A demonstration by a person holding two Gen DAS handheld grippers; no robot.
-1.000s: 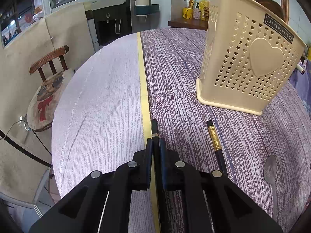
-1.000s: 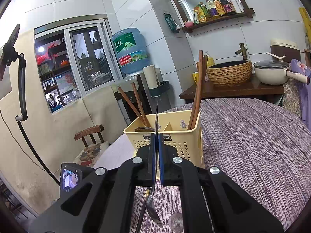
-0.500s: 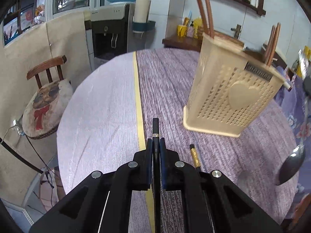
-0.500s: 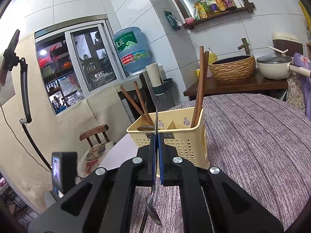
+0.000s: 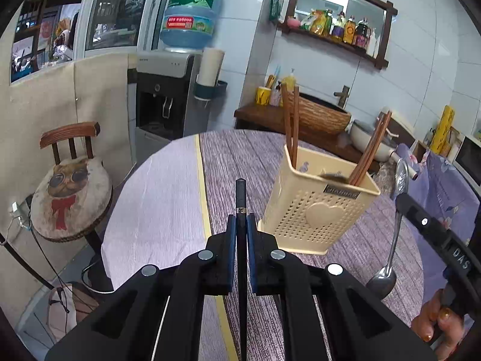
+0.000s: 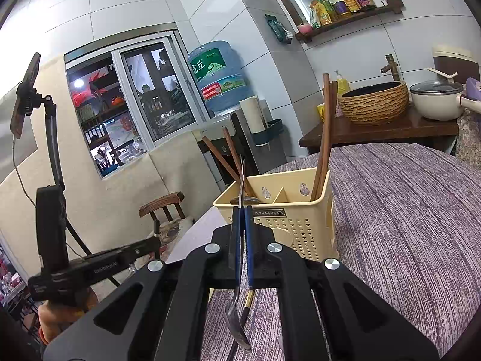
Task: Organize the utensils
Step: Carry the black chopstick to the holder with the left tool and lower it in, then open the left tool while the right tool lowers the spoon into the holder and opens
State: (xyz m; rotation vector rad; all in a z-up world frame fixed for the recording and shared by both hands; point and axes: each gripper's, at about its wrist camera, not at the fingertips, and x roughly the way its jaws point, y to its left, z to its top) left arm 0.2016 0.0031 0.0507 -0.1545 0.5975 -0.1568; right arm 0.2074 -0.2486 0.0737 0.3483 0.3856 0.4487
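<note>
My left gripper [image 5: 240, 225] is shut on a black chopstick [image 5: 240, 192], held in the air with its tip pointing forward, left of the cream perforated utensil basket [image 5: 318, 210]. Brown chopsticks [image 5: 291, 126] stand in the basket, and a spoon bowl [image 5: 333, 176] shows at its rim. My right gripper [image 6: 240, 210] is shut on a metal spoon [image 6: 237, 322], handle up and bowl hanging down, just in front of the basket [image 6: 300, 213]. A second black chopstick with a gold band [image 6: 248, 299] lies on the table under it. The left wrist view shows that spoon [image 5: 390, 246] at the right.
The round table [image 5: 156, 210] has a purple and white cloth, and its edge curves near on the left. A chair with a cat cushion [image 5: 69, 186] stands beside it. Behind are a water dispenser [image 5: 168, 99], a woven basin [image 6: 372, 102], a pot [image 6: 436, 99] and a phone stand [image 6: 27, 96].
My left gripper has risen off the table with the black chopstick and tilted up, so the basket now sits lower in its view. The right gripper has held still with the spoon.
</note>
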